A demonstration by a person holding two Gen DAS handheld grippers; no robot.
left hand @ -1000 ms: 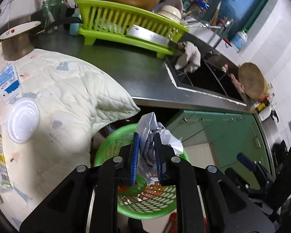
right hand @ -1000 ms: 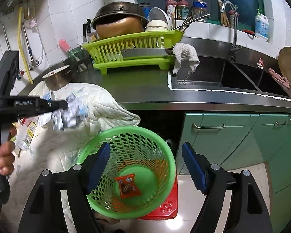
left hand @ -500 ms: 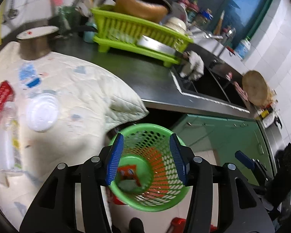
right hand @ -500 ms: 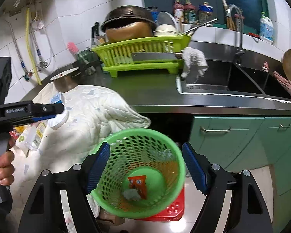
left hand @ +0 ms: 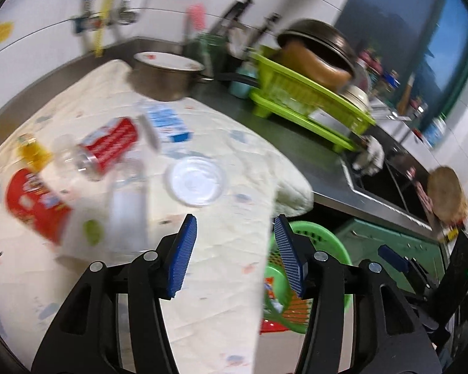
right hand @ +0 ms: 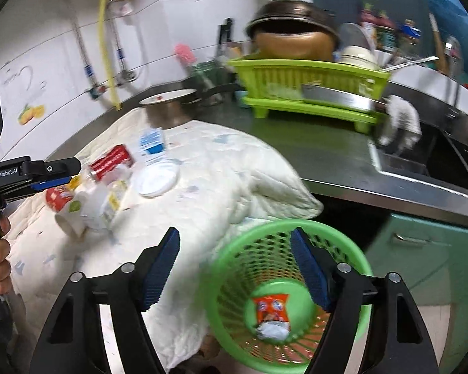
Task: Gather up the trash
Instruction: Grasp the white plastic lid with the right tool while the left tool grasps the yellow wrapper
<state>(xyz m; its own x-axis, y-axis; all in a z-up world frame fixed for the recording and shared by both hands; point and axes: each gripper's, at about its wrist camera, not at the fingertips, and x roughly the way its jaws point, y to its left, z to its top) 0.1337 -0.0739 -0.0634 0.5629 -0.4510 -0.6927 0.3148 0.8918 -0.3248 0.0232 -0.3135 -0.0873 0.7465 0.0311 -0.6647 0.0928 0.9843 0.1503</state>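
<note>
A green mesh basket (right hand: pixel 291 227) stands on the floor by the counter edge, holding an orange snack packet (right hand: pixel 270 307) and a crumpled silver wrapper (right hand: pixel 271 330). It also shows in the left wrist view (left hand: pixel 321 233). On the white quilted cloth (left hand: pixel 227 162) lie a white plastic lid (left hand: pixel 196 180), a clear bottle with a red label (left hand: pixel 109 148), a red cup (left hand: pixel 36 202) and a blue-white carton (left hand: pixel 167 123). My left gripper (left hand: pixel 235 254) is open and empty above the cloth's edge; it also shows in the right wrist view (right hand: pixel 51 171). My right gripper (right hand: pixel 235 268) is open and empty above the basket.
A steel pot (left hand: pixel 165 74) stands at the cloth's far end. A green dish rack (right hand: pixel 309 84) with a pan and bowls stands on the dark counter. The sink (right hand: pixel 436 155) is to the right, with green cabinets (right hand: pixel 427 249) below.
My left gripper opened and dropped the crumpled silver wrapper into the basket. It then swung left, back over the cloth. My right gripper turned left a little.
</note>
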